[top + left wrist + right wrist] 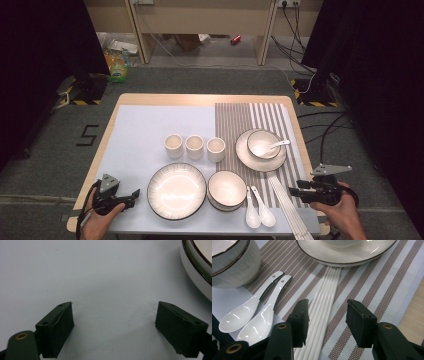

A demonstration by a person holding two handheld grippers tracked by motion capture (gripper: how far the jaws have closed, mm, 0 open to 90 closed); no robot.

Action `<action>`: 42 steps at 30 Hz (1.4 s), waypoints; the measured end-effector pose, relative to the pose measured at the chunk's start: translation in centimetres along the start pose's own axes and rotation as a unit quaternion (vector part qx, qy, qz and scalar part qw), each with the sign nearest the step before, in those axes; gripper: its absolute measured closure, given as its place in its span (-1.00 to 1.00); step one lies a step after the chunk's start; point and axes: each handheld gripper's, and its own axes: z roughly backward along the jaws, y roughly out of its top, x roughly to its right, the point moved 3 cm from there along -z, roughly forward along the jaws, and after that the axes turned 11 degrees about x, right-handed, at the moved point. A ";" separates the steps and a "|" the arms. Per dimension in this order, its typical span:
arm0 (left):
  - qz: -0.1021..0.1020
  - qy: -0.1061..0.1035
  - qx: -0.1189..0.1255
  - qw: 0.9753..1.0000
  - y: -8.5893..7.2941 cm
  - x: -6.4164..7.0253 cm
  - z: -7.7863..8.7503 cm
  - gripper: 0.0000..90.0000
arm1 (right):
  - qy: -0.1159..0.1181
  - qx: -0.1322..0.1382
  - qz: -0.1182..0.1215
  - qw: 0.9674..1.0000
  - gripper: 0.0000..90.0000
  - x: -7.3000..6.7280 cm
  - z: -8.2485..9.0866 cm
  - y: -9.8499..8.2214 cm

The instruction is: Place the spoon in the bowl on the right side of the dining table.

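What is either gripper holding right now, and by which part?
Nothing is held. The right gripper stands open over the bundle of white chopsticks, its pads apart from them. The left gripper is open above the bare white mat.

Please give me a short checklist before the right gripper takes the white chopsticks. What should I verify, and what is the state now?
1. Right gripper jaws apart, holding nothing: ok.
2. White chopsticks lie bundled on the striped mat: ok.
3. Jaws centred over the bundle: not ok; it runs by one jaw.
4. Two spoons apart from the chopsticks: ok.
5. Plate touching the far chopstick ends: cannot tell.
6. Left gripper open over bare table, away: ok.
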 end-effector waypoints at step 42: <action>0.001 0.000 0.001 1.000 0.0 0.0 0.0 -0.69 | -0.010 -0.022 -0.009 1.000 0.19 -0.2 0.6 -2.9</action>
